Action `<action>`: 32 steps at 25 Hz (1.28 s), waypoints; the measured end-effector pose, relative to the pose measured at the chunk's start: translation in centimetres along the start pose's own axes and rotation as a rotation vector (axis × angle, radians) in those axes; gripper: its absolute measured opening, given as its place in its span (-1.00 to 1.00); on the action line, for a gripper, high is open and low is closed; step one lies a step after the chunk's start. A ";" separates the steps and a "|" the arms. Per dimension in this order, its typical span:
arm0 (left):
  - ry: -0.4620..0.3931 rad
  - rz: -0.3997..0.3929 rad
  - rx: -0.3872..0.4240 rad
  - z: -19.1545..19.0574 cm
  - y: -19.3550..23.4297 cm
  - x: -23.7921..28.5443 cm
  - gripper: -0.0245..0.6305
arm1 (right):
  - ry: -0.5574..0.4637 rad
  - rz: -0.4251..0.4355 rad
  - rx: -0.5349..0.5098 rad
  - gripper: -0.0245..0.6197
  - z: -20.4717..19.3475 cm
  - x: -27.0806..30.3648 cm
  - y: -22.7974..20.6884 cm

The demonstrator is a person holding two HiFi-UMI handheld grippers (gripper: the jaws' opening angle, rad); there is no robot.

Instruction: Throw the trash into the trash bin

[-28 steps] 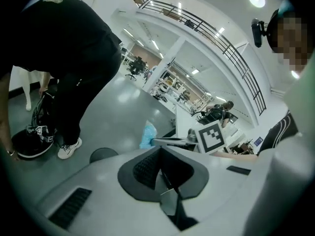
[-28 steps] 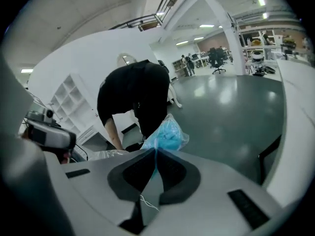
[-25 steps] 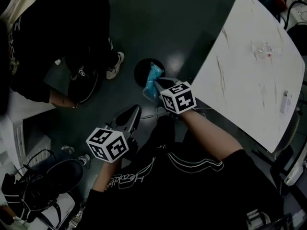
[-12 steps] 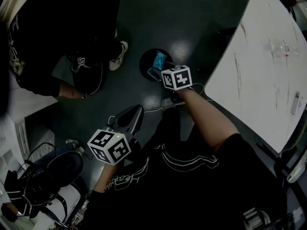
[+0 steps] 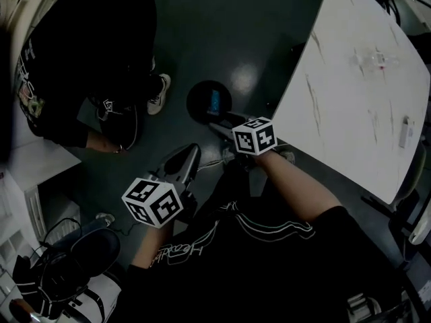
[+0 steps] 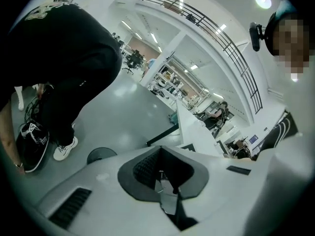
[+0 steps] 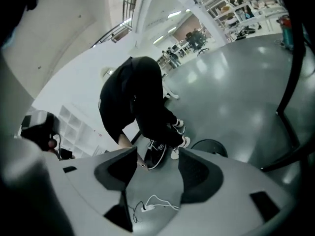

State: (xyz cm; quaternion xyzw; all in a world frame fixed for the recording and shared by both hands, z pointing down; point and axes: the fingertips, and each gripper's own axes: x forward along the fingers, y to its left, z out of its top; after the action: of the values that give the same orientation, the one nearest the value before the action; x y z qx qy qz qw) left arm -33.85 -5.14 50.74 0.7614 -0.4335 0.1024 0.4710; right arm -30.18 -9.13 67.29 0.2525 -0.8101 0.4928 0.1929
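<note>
Right tongs opening, nothing between them; blue trash lies in trash bin just ahead. Left tongs clenched, empty.

Head view looks steeply down; all three share the trash bin.

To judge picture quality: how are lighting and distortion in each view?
Head view: dim, black clothing loses detail, a glare spot on the floor beside the trash bin. Left gripper view: bright, strong fisheye curving, dark edges. Right gripper view: fisheye, dark corners, floor reflections.
</note>
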 end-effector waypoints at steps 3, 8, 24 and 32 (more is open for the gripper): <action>0.002 -0.024 0.032 1.0 -1.8 1.1 -0.91 | 0.020 0.091 -0.008 -0.09 -0.9 -2.9 3.1; -0.016 -0.078 0.114 3.5 -6.2 3.2 -0.91 | 0.004 0.187 -0.186 -0.10 -0.7 -8.6 8.8; 0.076 -0.303 0.336 -0.3 -29.1 13.7 -0.91 | -0.418 0.059 -0.263 -0.13 4.2 -37.8 3.6; 0.155 -0.413 0.423 -5.4 -40.4 19.4 -0.91 | -0.608 -0.077 -0.220 -0.57 2.9 -51.9 -2.7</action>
State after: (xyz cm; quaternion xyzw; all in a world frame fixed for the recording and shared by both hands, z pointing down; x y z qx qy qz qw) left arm 9.77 -4.42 39.24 0.9045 -0.2012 0.1503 0.3447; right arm 12.71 -1.43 38.77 0.3961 -0.8689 0.2965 -0.0135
